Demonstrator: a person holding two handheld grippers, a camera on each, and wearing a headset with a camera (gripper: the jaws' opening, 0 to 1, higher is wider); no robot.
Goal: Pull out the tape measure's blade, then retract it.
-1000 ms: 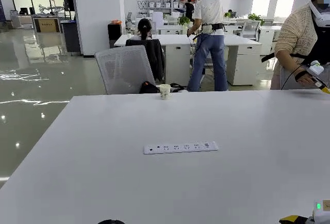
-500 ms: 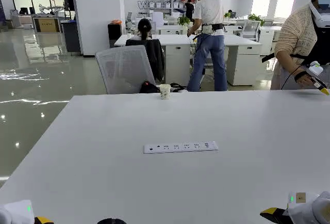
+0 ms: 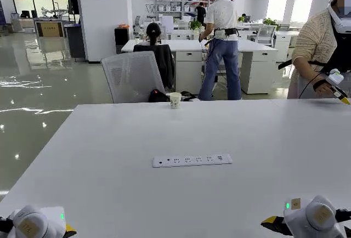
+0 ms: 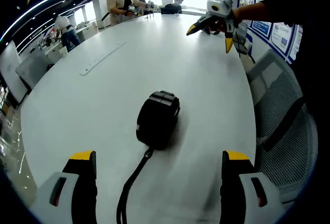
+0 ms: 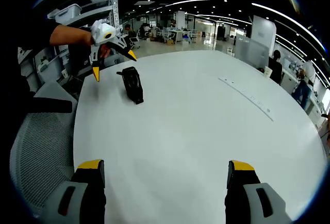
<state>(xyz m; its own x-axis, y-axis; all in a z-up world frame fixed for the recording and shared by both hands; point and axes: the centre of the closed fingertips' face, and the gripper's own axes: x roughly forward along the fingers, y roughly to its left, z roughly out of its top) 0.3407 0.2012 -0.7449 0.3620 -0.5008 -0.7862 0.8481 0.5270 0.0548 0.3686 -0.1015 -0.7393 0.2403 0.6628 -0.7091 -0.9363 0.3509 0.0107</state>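
Note:
A black tape measure [image 4: 157,118] lies on the white table [image 4: 103,100] just ahead of my left gripper [image 4: 159,157]. Its black strap [image 4: 131,182] trails back between the jaws, which stand wide apart and touch nothing. My right gripper [image 5: 165,164] is also open and holds nothing. From there the tape measure [image 5: 132,83] lies well ahead, under the left gripper [image 5: 108,41]. In the left gripper view, the right gripper [image 4: 219,20] hovers over the table's far side. In the head view, the left gripper [image 3: 33,226] and right gripper [image 3: 307,221] sit at the bottom corners.
A white power strip [image 3: 192,160] lies mid-table and a paper cup [image 3: 175,98] stands at the far edge. A grey mesh chair [image 3: 134,73] is behind the table. A person [image 3: 323,46] stands at the right end holding another gripper. A mesh chair [image 4: 283,105] is beside me.
Both grippers have come up into the bottom of the head view, the right one first, then the left. The head camera has tilted slightly.

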